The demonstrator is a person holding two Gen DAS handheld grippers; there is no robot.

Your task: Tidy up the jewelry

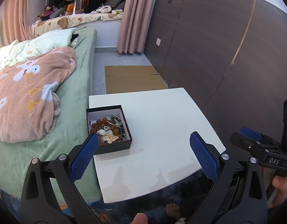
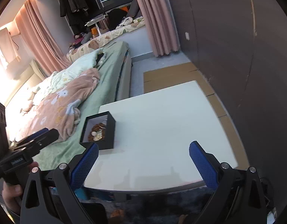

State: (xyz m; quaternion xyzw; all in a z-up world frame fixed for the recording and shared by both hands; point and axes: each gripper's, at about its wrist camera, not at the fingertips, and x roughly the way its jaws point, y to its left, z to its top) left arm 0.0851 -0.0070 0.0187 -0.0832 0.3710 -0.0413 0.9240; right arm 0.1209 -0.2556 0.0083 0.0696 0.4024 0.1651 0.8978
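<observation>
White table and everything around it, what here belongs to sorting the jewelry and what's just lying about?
Belongs to the job:
black box
jewelry inside it
white table

Just lying about:
pink blanket
bed
cardboard
curtains

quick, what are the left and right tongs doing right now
left tongs: open, holding nothing, above the white table.
right tongs: open, holding nothing.

A pink fleece blanket [image 1: 29,97] is heaped on a green-sheeted bed [image 1: 76,100]. Flattened cardboard [image 1: 132,78] is laid on the floor beside a dark wardrobe [image 1: 218,43], and pink curtains [image 1: 132,16] are hung behind.
</observation>
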